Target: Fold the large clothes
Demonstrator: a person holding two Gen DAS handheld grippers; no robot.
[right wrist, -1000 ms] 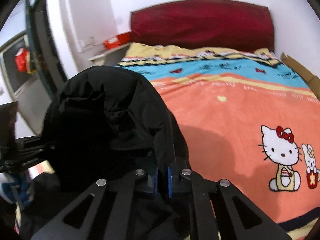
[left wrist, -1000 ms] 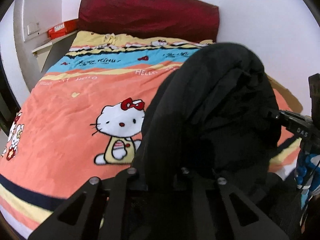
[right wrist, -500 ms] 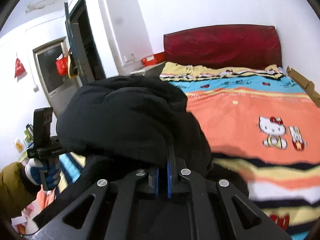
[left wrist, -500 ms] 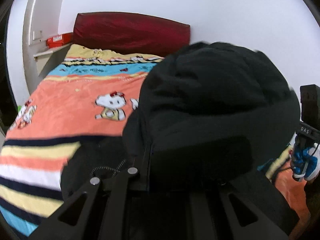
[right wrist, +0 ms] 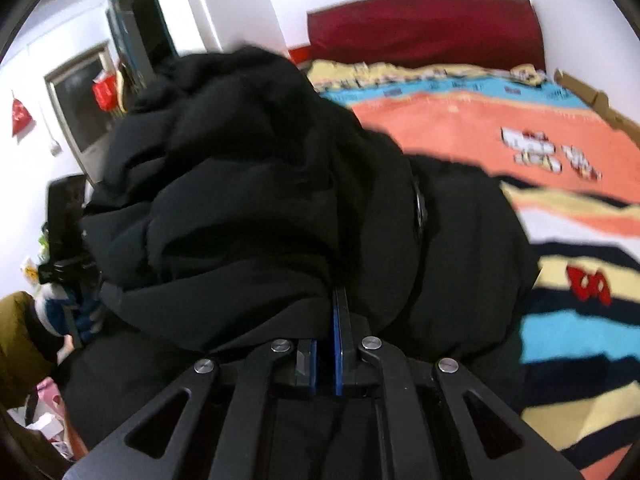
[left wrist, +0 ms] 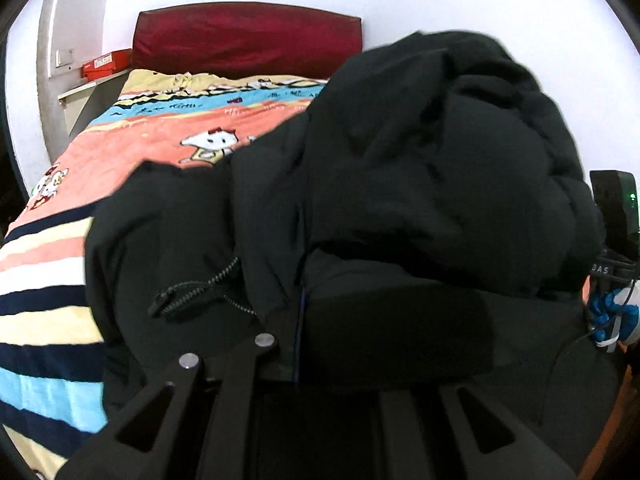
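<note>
Black padded jacket (right wrist: 248, 208) apparently pinched in both tools, over striped bedspread (left wrist: 44, 280).

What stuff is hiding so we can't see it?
- Left wrist view: left claw tips, buried under the black coat.
- Right wrist view: right claw tips, swallowed by coat folds.
- Right wrist view: cartoon cats on the bedspread, smeared by motion blur.

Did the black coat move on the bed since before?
Yes. The coat came back from the red headboard, toward the striped foot of the blanket.
</note>
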